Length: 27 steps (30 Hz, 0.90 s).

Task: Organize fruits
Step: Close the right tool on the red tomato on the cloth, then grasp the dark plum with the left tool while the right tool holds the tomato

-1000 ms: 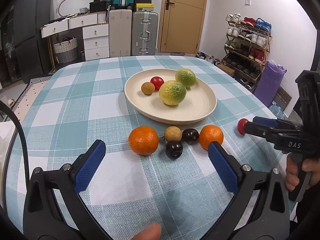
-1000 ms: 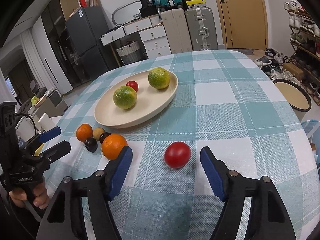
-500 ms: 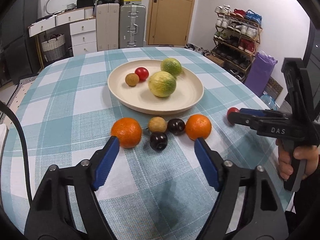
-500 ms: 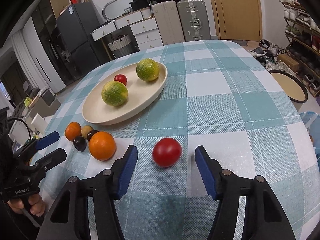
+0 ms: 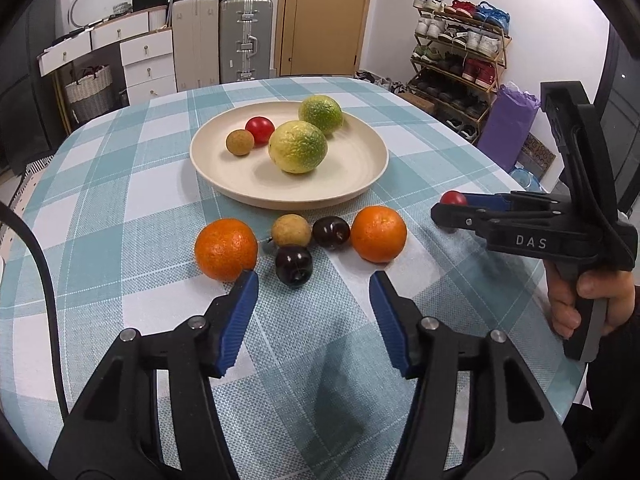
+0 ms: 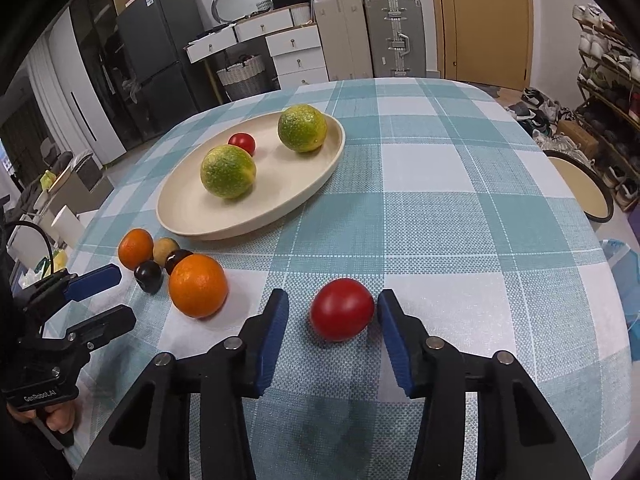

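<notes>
Both jaws narrowed; right hand-held gripper "DAS" closing around tomato; left hand-held gripper "GenRobot.AI" closing, empty.

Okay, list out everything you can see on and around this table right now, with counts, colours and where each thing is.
plate: one, cream, centre of table
green citrus: two, on plate
small red fruit: one, on plate
small brown fruit: one on plate, one in the cluster in front of it
oranges: two, ends of cluster
dark cherries: two, in cluster
red tomato: one, on cloth between the right jaws
tablecloth: teal-white check
suitcases, drawers, shoe rack: behind
left gripper: closing, nothing between
right gripper: closing around tomato
</notes>
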Motion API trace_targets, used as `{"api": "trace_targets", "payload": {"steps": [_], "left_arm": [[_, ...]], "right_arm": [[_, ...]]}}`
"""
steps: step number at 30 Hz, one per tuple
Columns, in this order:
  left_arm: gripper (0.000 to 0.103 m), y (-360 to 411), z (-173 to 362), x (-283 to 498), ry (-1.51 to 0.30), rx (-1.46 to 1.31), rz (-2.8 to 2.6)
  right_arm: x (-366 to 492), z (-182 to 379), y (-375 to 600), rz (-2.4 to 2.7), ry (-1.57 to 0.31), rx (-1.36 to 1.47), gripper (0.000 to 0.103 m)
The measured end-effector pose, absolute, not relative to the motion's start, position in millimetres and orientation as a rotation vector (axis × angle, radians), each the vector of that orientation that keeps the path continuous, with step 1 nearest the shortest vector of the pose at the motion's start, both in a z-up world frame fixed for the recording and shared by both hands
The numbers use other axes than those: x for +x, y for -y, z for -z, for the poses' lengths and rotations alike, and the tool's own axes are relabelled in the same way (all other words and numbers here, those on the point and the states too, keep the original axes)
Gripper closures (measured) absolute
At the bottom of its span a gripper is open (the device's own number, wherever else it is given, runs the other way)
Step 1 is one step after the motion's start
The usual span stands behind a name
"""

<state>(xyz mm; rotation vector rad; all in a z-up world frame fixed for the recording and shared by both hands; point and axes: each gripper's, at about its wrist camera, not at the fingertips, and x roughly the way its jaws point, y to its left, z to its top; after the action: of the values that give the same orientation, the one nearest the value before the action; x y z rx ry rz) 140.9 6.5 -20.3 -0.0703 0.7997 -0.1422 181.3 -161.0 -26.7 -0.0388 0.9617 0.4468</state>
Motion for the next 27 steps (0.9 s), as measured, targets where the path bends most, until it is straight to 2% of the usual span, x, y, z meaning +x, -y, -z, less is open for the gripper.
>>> {"api": "trace_targets", "payload": {"steps": [6, 16, 22, 27], "left_arm": [[0.047, -11, 22, 142, -0.805, -0.090, 0.144], [0.048, -15, 27, 145, -0.825, -0.119, 0.162], [0.065, -17, 29, 148, -0.837, -0.168, 0.183], [0.065, -11, 31, 154, -0.855, -0.157, 0.152]], "right_arm": [[181, 26, 161, -0.426, -0.960, -0.060, 0.071], [153, 11, 170, -0.467, -0.886, -0.007, 0.073], [151, 6, 165, -0.490, -0.870, -0.005, 0.073], [150, 6, 167, -0.489, -0.870, 0.003, 0.073]]}}
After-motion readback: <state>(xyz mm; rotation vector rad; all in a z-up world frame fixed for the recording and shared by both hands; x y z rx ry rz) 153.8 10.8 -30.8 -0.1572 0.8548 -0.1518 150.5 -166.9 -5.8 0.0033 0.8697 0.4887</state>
